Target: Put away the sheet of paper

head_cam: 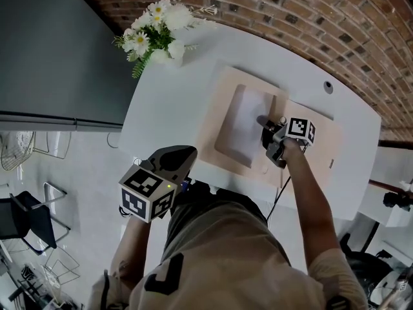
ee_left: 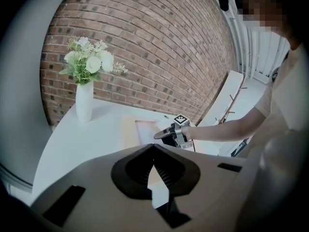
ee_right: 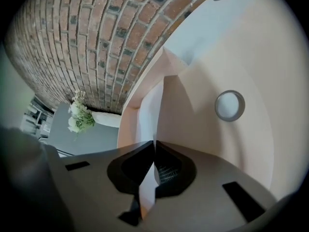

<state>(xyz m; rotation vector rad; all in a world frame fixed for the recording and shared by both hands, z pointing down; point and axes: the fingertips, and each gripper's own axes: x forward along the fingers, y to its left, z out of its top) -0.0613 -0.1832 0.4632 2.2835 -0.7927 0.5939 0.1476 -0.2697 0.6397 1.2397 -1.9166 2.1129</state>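
Note:
A white sheet of paper [head_cam: 247, 120] lies in the left half of an open beige folder [head_cam: 322, 155] on the white table [head_cam: 168, 102]. My right gripper [head_cam: 264, 123] is at the sheet's right edge and is shut on it. In the right gripper view the sheet [ee_right: 150, 115] runs from between the closed jaws [ee_right: 154, 148] out over the folder [ee_right: 203, 129]. My left gripper [head_cam: 184, 155] hovers off the table's near edge, close to the person's body, shut and holding nothing. The left gripper view [ee_left: 153, 147] looks across the table at the right gripper [ee_left: 165, 133] and the sheet [ee_left: 147, 128].
A white vase of daisies [head_cam: 155, 36] stands at the table's far left corner. A cable hole [head_cam: 328, 87] sits near the brick wall. A round ring [ee_right: 230, 105] shows on the folder's inner face. A grey panel [head_cam: 51, 50] and chairs [head_cam: 29, 215] stand to the left.

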